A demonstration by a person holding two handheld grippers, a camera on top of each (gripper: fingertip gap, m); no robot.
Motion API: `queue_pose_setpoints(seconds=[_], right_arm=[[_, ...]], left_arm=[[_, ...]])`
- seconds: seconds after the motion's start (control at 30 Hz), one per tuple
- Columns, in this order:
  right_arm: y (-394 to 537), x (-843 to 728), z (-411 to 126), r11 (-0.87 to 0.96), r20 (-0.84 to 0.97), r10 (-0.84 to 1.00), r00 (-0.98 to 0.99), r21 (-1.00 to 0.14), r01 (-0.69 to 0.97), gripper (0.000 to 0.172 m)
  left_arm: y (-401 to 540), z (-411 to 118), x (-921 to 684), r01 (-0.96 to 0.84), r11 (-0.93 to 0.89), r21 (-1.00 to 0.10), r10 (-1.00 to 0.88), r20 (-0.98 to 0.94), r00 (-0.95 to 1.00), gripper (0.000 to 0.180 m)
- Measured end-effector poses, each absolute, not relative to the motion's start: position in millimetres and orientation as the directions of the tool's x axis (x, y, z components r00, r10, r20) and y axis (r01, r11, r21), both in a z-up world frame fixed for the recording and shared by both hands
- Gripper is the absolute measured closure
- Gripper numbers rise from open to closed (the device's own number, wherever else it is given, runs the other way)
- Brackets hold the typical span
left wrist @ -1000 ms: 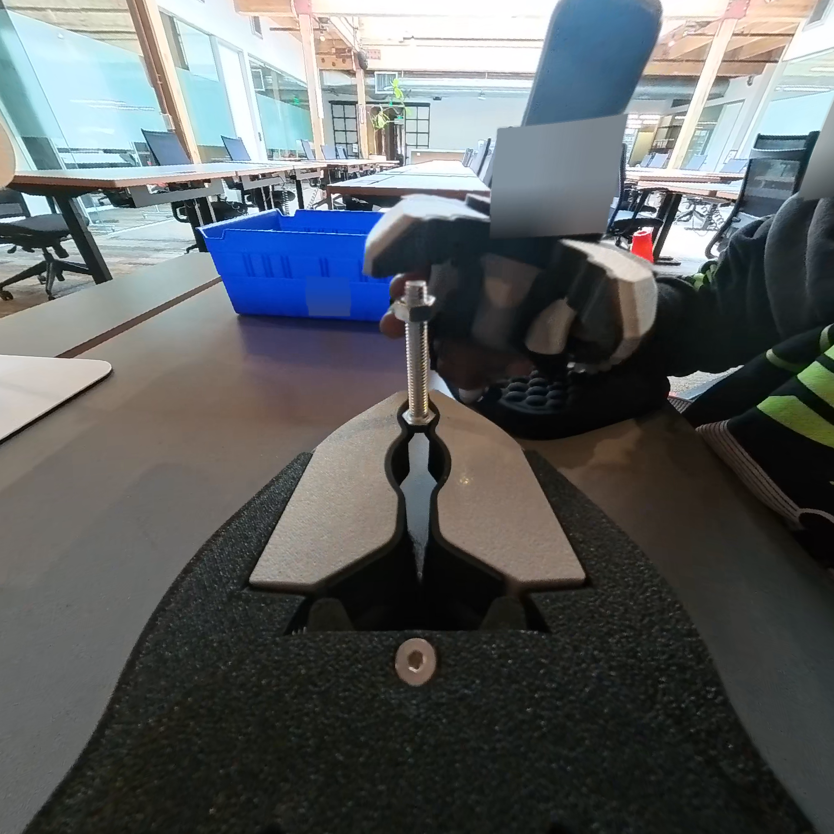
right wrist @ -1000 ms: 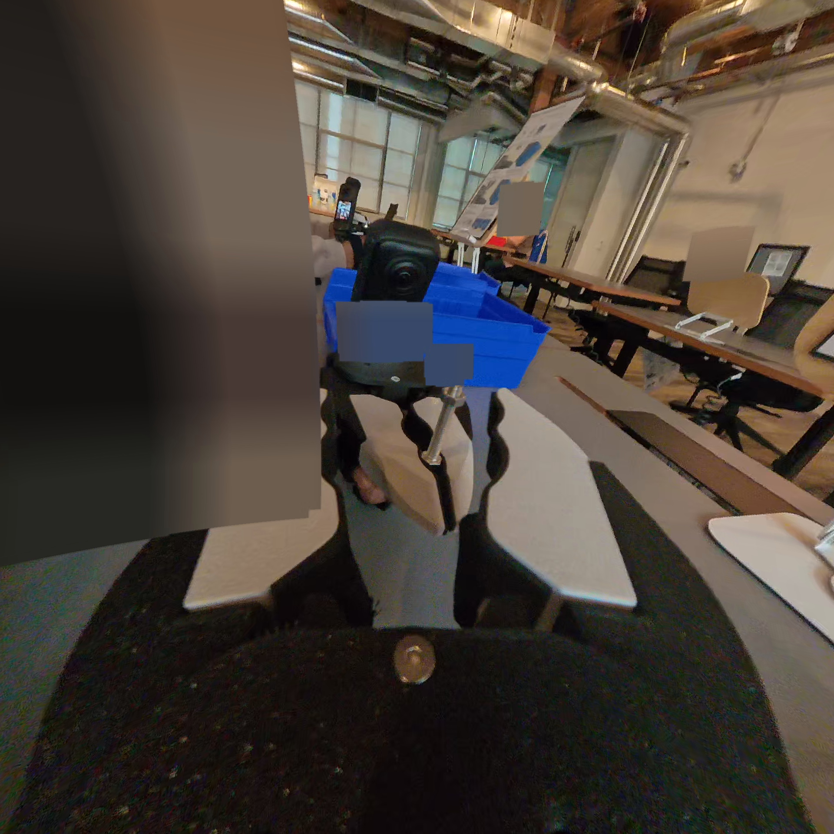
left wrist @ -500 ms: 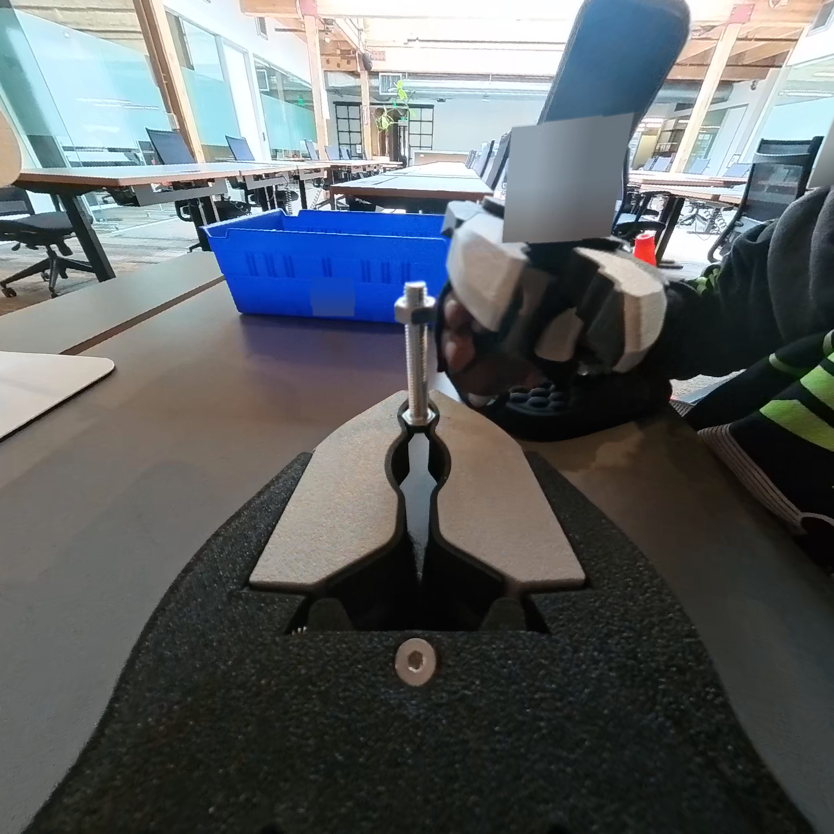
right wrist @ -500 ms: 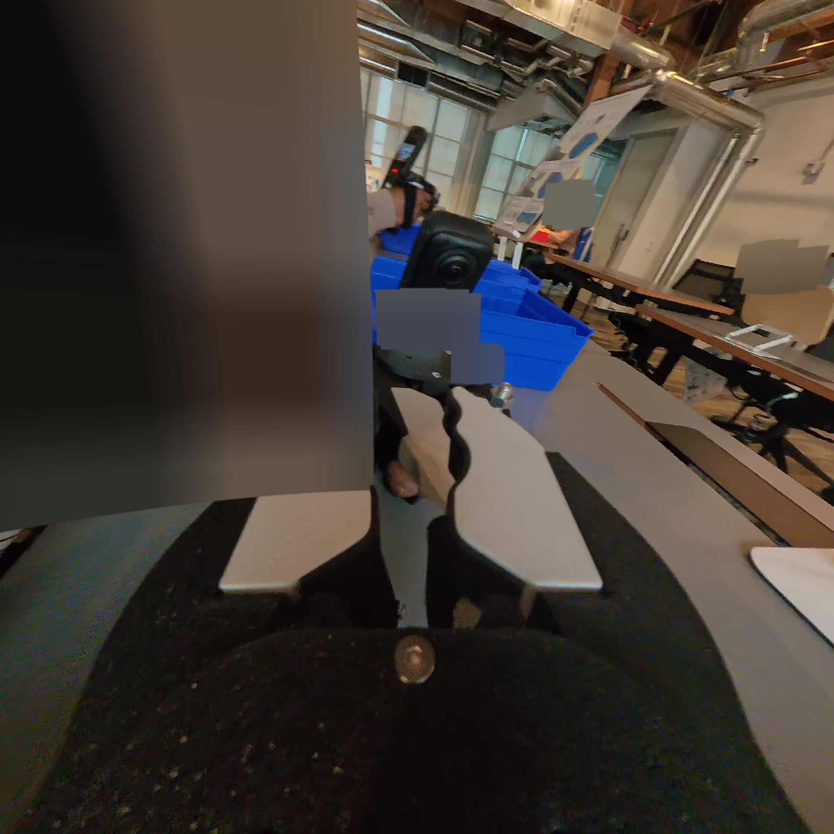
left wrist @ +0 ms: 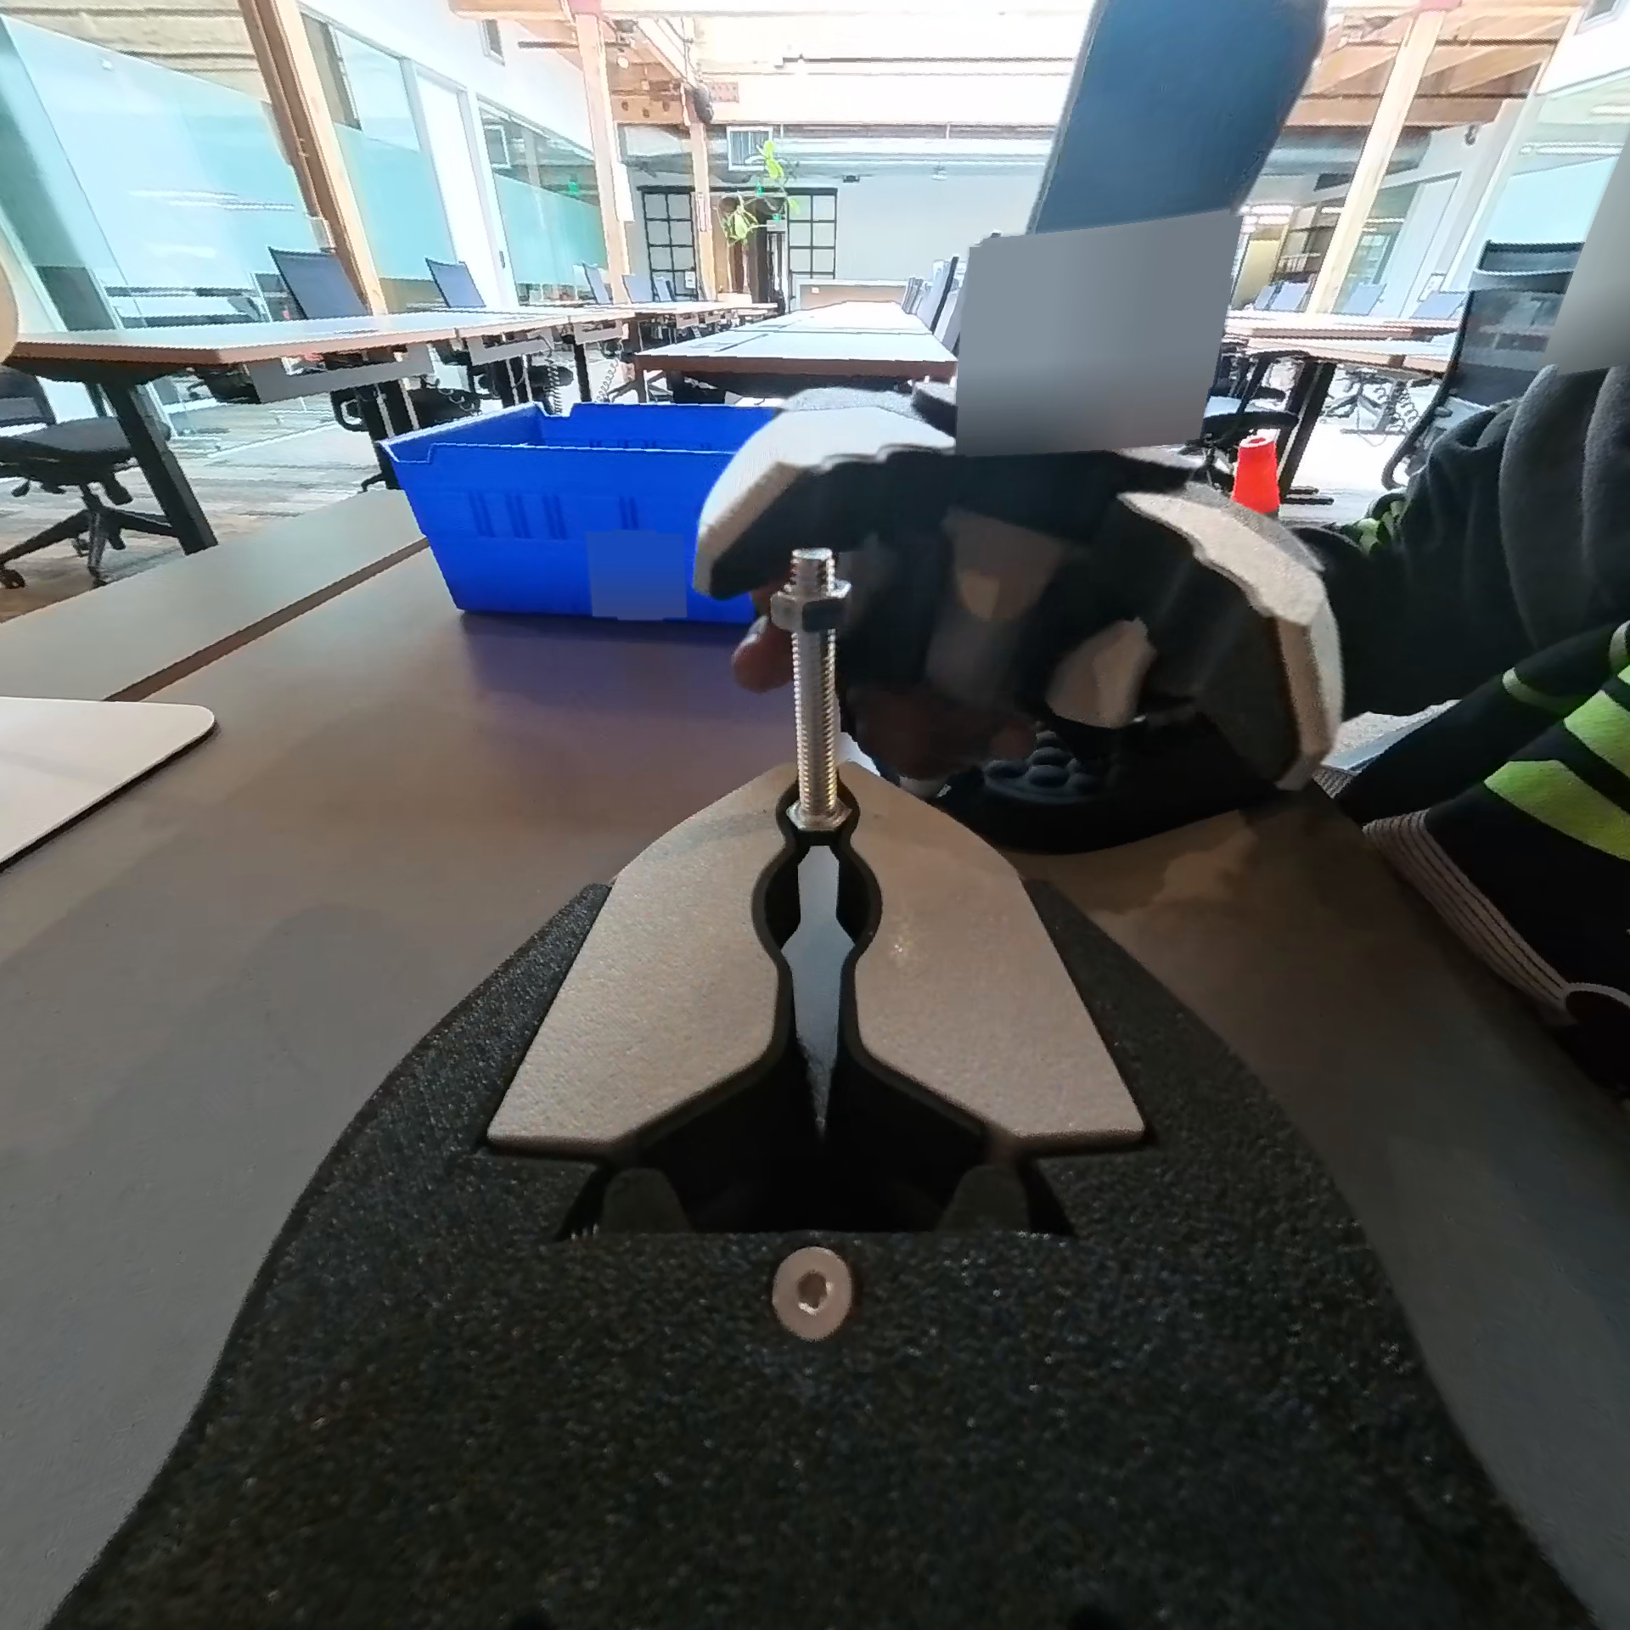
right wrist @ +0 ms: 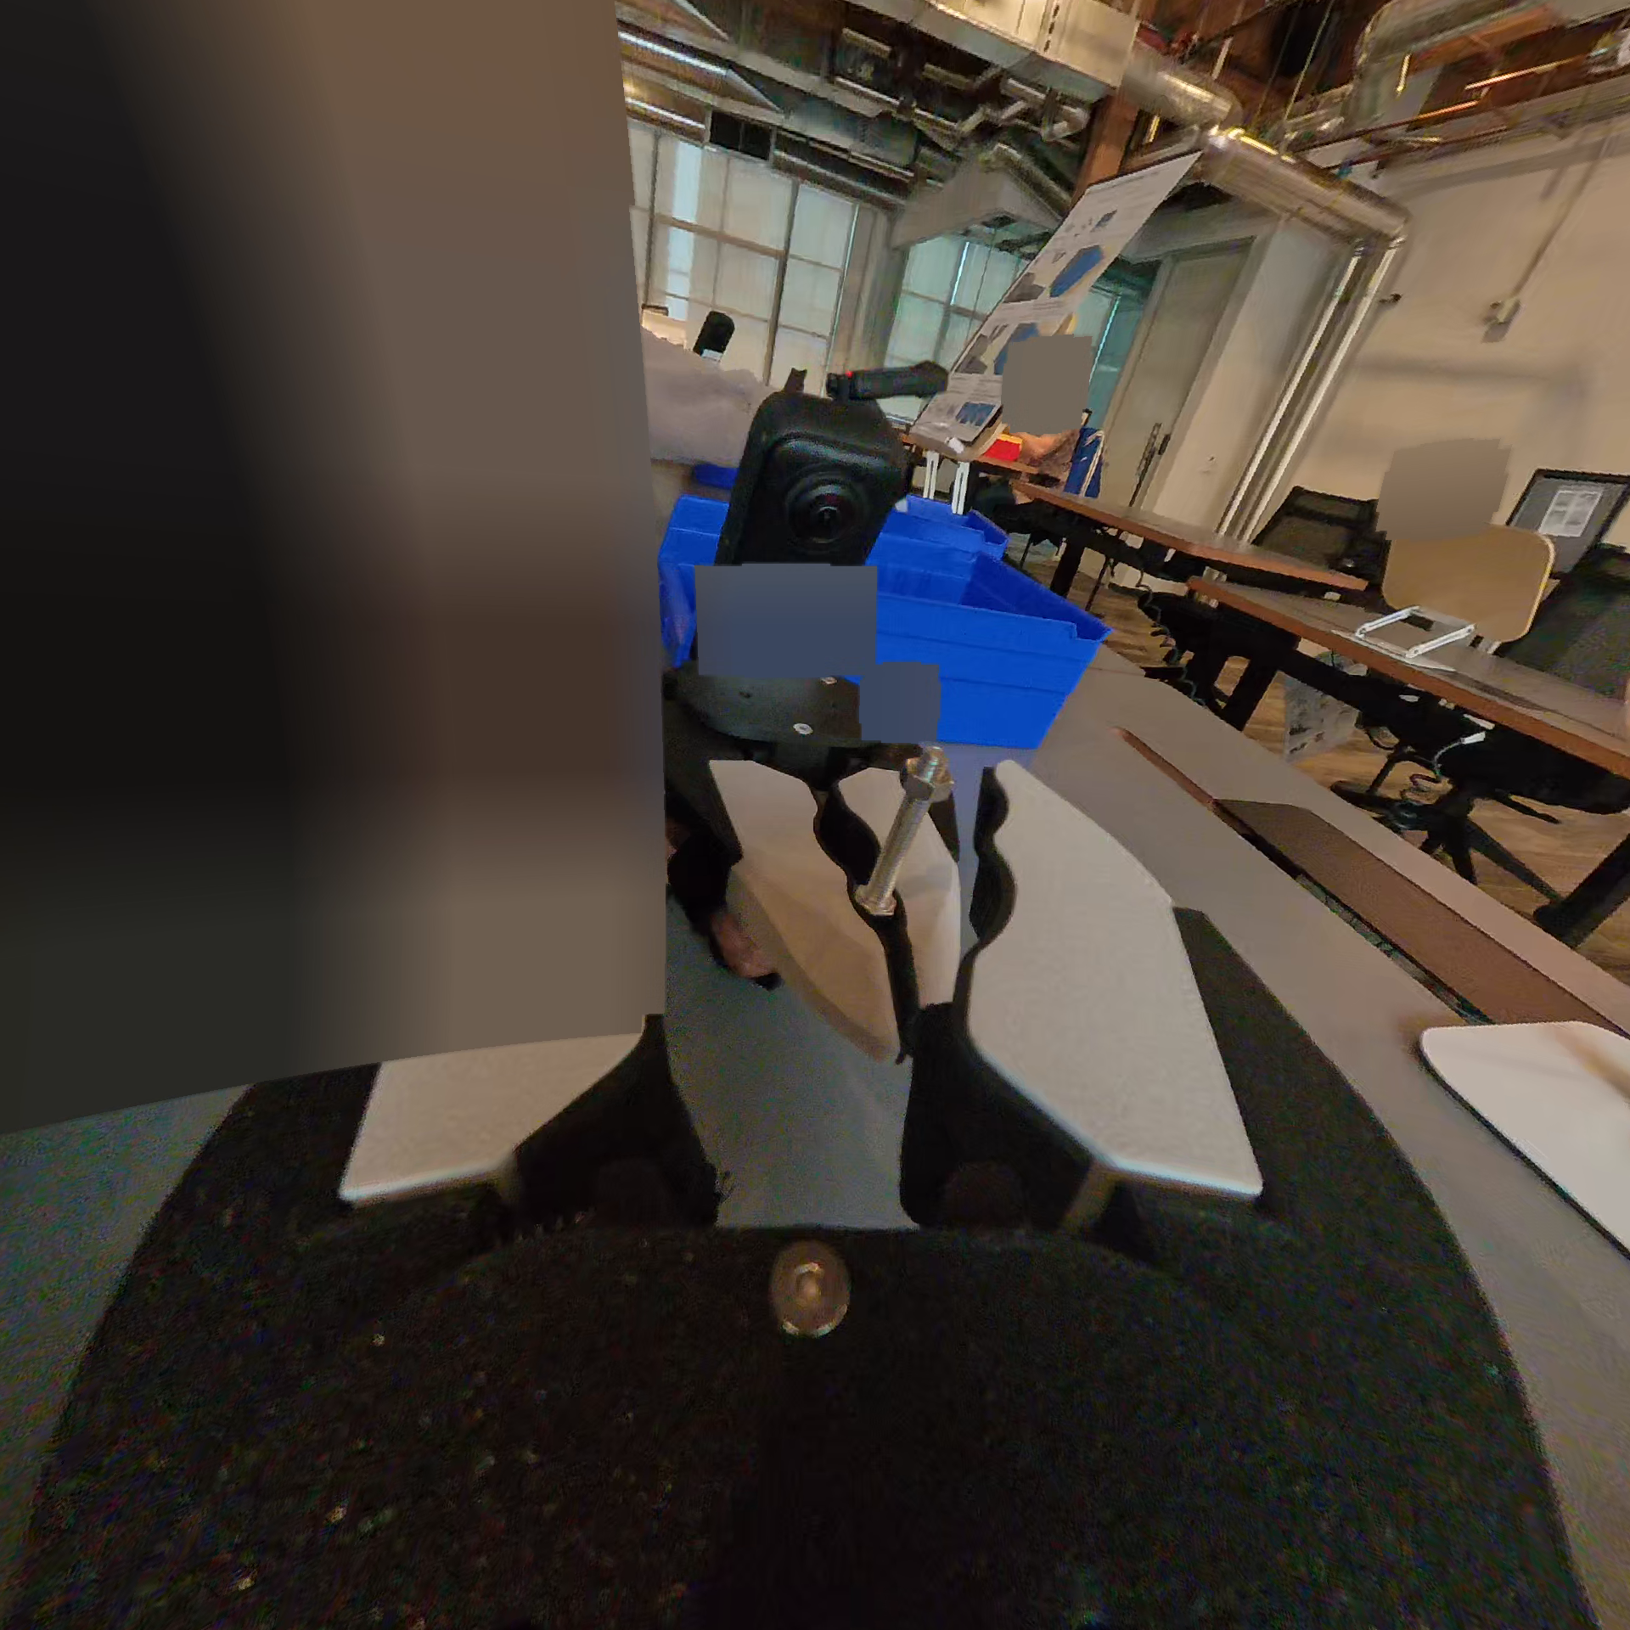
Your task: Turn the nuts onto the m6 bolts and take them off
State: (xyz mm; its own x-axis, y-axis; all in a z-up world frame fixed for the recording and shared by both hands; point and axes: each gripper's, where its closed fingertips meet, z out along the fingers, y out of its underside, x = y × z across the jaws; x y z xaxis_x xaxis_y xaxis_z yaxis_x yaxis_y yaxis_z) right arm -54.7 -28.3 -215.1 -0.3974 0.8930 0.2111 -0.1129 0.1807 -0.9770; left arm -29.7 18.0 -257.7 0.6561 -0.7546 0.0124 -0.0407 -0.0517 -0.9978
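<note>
A silver bolt stands upright on the dark table. My left gripper is shut on its head. A silver nut sits on the thread near the top, with a short bit of thread above it. My right gripper is wide open around the bolt's top, with one finger just above the nut. In the right wrist view the bolt leans between my right gripper's fingers. The nut is close to the right finger and clear of it. The other finger is mostly behind a blurred patch.
A blue bin stands on the table behind the bolt and also shows in the right wrist view. A white pad lies at the left. A person's black and green sleeve lies at the right. Desks and chairs stand beyond. The left gripper's tips are roughly 6 cm from the right gripper's.
My right gripper narrowed its jaws and swung off to the side of the bolt, then opened wide and came back around the nut. My left gripper kept hold of the bolt.
</note>
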Motion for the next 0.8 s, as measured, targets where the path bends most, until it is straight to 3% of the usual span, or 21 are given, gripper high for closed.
queue_pose_setpoints(seconds=[0.2,0.27,0.33,0.4,0.5,0.8], right_arm=[[-29.9,-53.0,-215.4,0.186,0.216,0.888,-0.406,-0.976,-0.114,0.108],[-25.1,-51.9,-214.3,0.187,0.216,0.896,-0.388,-0.976,-0.111,0.121],[-27.6,-46.4,-212.7,0.167,0.201,0.882,-0.427,-0.979,-0.116,0.148],[-29.7,-44.6,-211.9,0.154,0.19,0.876,-0.444,-0.981,-0.116,0.153],[-29.3,-45.9,-214.0,0.176,0.208,0.877,-0.434,-0.978,-0.114,0.152],[-18.9,-52.9,-209.5,0.143,0.184,0.913,-0.364,-0.98,-0.137,0.11]], left_arm=[[18.2,-257.2,-30.6,-0.035,-0.053,-0.998,-0.752,0.016,0.659,0.177],[17.9,-257.5,-30.0,-0.041,-0.05,-0.998,-0.753,0.011,0.658,0.177],[18.6,-257.0,-31.0,-0.034,-0.052,-0.998,-0.748,0.017,0.663,0.178],[19.6,-255.3,-33.7,-0.008,-0.059,-0.998,-0.744,0.039,0.667,0.178],[19.7,-255.1,-34.5,-0.002,-0.063,-0.998,-0.744,0.046,0.667,0.178],[18.2,-256.7,-31.6,-0.026,-0.058,-0.998,-0.751,0.027,0.66,0.178]])
